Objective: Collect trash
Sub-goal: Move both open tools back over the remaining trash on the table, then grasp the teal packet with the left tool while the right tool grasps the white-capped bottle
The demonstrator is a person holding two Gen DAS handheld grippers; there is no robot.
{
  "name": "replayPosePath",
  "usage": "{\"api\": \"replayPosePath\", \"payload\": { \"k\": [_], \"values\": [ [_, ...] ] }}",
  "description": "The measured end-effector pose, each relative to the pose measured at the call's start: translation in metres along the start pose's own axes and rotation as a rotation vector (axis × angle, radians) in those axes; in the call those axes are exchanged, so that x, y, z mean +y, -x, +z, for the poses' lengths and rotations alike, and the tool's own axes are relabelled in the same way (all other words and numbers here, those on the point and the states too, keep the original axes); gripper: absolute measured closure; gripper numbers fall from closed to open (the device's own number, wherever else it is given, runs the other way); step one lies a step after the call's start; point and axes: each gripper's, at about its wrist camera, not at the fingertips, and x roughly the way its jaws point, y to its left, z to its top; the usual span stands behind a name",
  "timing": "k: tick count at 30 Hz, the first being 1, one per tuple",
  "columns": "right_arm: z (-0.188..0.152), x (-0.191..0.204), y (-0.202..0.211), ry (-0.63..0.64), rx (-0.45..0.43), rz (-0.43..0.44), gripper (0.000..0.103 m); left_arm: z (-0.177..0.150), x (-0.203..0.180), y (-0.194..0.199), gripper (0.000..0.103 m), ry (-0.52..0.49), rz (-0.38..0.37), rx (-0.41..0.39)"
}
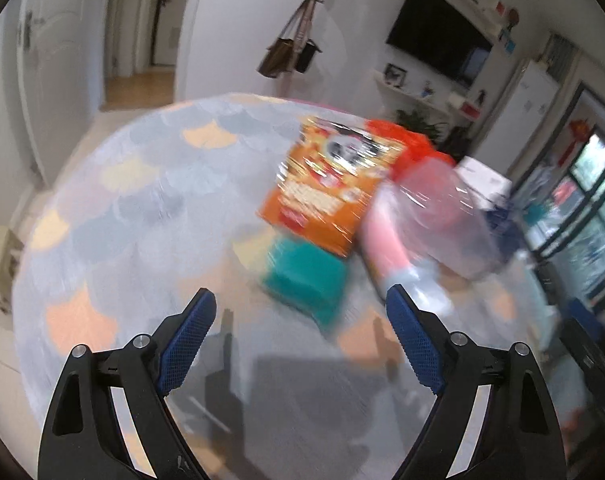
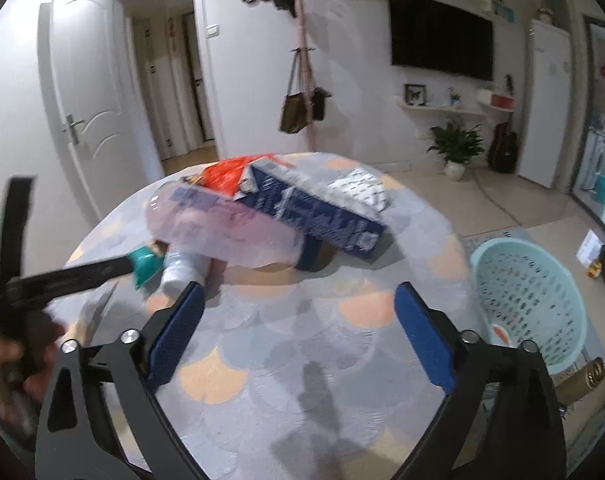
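Note:
Trash lies in a pile on a round table (image 1: 134,208) with a scale-patterned cloth. In the left wrist view I see an orange snack bag (image 1: 326,184), a teal box (image 1: 306,280), a red plastic bag (image 1: 410,148) and a clear plastic bottle (image 1: 434,220). My left gripper (image 1: 300,306) is open and empty, just short of the teal box. In the right wrist view the clear bottle (image 2: 222,224) lies across a dark blue carton (image 2: 322,216), with the red bag (image 2: 226,172) behind. My right gripper (image 2: 298,300) is open and empty, short of the pile.
A light blue perforated basket (image 2: 530,300) stands on the floor right of the table (image 2: 302,344). The left gripper's black body (image 2: 62,280) and the hand holding it show at the left. A coat stand, a potted plant and a fridge stand beyond.

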Motion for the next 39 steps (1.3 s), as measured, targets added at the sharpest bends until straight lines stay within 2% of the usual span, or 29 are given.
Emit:
{"api": "replayPosePath", "payload": {
  "k": [2,4,7,8,11,13,15,19,22,25,26,27,32,36,39],
  "values": [
    [0.002,0.007,-0.005,0.02,0.012,0.002,0.022,0.006,0.002,-0.012,0.019,-0.012,-0.005,0.031],
    [0.007,0.01,-0.01,0.018,0.026,0.04,0.023,0.01,0.002,-0.021,0.02,-0.023,-0.015,0.055],
    [0.014,0.018,-0.024,0.006,0.071,0.11,0.023,0.01,-0.001,-0.026,0.039,-0.061,0.03,0.052],
    [0.015,0.022,-0.027,0.005,0.08,0.125,0.023,0.009,-0.004,-0.025,0.049,-0.089,0.027,0.048],
    [0.016,0.042,-0.046,0.01,0.131,0.171,0.023,0.007,-0.003,-0.019,0.055,-0.106,0.032,0.027],
    [0.018,0.054,-0.057,0.01,0.161,0.189,0.024,0.005,0.002,-0.011,0.056,-0.107,0.05,0.004],
    [0.02,0.065,-0.07,0.0,0.183,0.206,0.024,0.002,0.011,-0.001,0.056,-0.09,0.036,-0.009],
    [0.024,0.083,-0.099,-0.023,0.235,0.182,0.024,-0.004,0.027,0.018,0.056,-0.067,0.036,-0.038],
    [0.025,0.093,-0.113,-0.028,0.247,0.152,0.03,-0.006,0.032,0.026,0.056,-0.046,0.031,-0.058],
    [0.025,0.103,-0.124,-0.026,0.258,0.129,0.045,-0.007,0.036,0.03,0.056,-0.03,0.015,-0.069],
    [0.025,0.103,-0.127,-0.026,0.266,0.125,0.055,-0.007,0.036,0.032,0.056,-0.03,0.013,-0.072],
    [0.024,0.105,-0.131,-0.023,0.28,0.115,0.059,-0.009,0.035,0.033,0.056,-0.031,0.014,-0.075],
    [0.017,0.1,-0.121,0.003,0.292,0.173,0.059,-0.007,0.031,0.046,0.056,-0.015,0.007,-0.107],
    [0.003,0.094,-0.095,0.057,0.314,0.262,0.059,-0.007,0.028,0.057,0.056,-0.002,0.001,-0.135],
    [-0.007,0.091,-0.075,0.094,0.313,0.294,0.059,-0.007,0.022,0.061,0.056,0.002,0.006,-0.143]
  ]
}}
